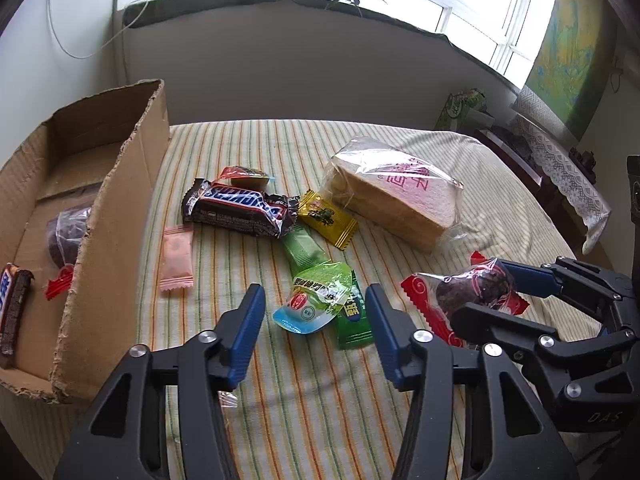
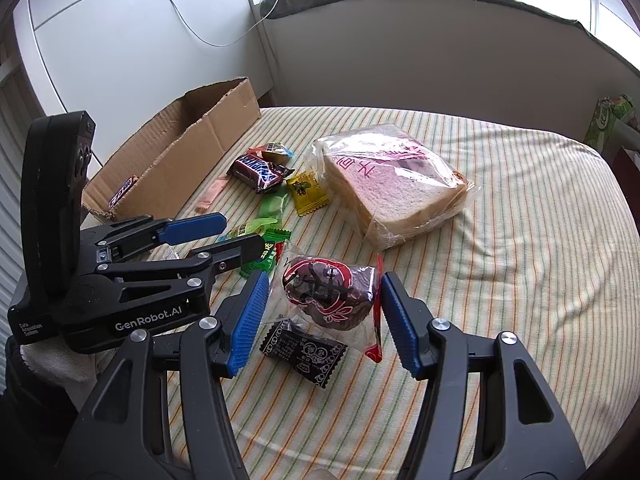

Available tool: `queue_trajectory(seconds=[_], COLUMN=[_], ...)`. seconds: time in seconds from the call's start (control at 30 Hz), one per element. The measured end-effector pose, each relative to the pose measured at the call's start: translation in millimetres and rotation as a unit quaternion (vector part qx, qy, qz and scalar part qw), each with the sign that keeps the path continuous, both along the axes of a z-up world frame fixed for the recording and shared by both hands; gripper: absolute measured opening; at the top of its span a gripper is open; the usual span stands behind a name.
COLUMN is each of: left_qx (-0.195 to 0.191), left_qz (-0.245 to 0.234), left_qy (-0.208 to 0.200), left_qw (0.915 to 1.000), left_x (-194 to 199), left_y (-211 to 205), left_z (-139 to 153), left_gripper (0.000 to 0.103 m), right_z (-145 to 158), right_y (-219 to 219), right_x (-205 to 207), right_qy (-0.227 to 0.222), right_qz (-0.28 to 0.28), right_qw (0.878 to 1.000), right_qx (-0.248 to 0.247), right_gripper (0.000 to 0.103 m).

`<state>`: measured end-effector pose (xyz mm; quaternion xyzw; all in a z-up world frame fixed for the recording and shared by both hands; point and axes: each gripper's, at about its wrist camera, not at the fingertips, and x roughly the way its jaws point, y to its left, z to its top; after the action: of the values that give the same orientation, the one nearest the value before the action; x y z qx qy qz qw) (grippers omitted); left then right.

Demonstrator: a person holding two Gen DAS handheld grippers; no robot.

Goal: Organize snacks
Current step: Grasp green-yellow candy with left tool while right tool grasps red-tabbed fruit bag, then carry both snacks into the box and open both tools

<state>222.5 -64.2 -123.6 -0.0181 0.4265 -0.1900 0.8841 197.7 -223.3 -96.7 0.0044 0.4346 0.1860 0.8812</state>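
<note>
Cardboard box (image 1: 116, 216) wall hides most of its contents

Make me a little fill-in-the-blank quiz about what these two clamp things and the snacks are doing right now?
1. The right gripper has its open jaws around a dark cake in a red and clear ____.
2. The cardboard box already holds a ____ bar.
3. The left gripper hovers over ____ packets.

Missing words: wrapper; Snickers; green

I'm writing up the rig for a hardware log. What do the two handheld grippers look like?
Both match: the left gripper and right gripper have black linkage arms with silver rivets and ribbed blue finger pads. In the right wrist view the left gripper's body reads "GenRobot.AI" in white, with a black upright housing. No cables or sleeves show.
</note>
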Motion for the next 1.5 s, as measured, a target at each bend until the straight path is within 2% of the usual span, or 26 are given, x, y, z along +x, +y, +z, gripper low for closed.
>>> queue_trajectory(seconds=[0.07, 0.2, 0.4, 0.57, 0.8, 1.2, 1.5], left_qx=[0.002, 0.007, 0.007, -0.019, -0.059, -0.085, -0.085], left_qz=[0.001, -0.003, -0.006, -0.003, 0.007, 0.111, 0.165], left_qy=[0.002, -0.006, -0.033, -0.051, -0.100, -0.124, -0.107], left_qw=[1.0000, 1.0000, 0.9994, 0.9985, 0.9932, 0.9824, 0.9768], left_x=[-0.6, -4.3, -15.4, -23.5, -38.2, -28.8, -22.1], left_y=[1.4, -0.3, -0.5, 10.2, 36.8, 118.6, 163.3], left_z=[-2.3, 0.2, 13.8, 31.6, 68.5, 77.8, 62.2], left_gripper=[0.030, 0.024, 0.023, 0.023, 0.023, 0.023, 0.023], right_z=[0.7, 1.9, 10.4, 23.0, 50.4, 89.7, 106.3], right_y=[-2.5, -7.8, -10.4, -7.3, 8.4, 67.3, 132.0], right_x=[-0.1, -0.7, -6.1, -10.2, -9.3, 20.6, 57.5], right_qy=[-0.001, -0.001, -0.012, -0.024, -0.051, -0.088, -0.098], right_qz=[-0.002, -0.007, -0.011, -0.015, -0.008, 0.031, 0.066], right_qw=[1.000, 1.000, 1.000, 1.000, 0.999, 0.996, 0.993], right_qx=[0.000, 0.003, 0.001, 0.005, 0.004, 0.003, 0.005], right_gripper=[0.060, 0.060, 0.060, 0.060, 0.060, 0.060, 0.060])
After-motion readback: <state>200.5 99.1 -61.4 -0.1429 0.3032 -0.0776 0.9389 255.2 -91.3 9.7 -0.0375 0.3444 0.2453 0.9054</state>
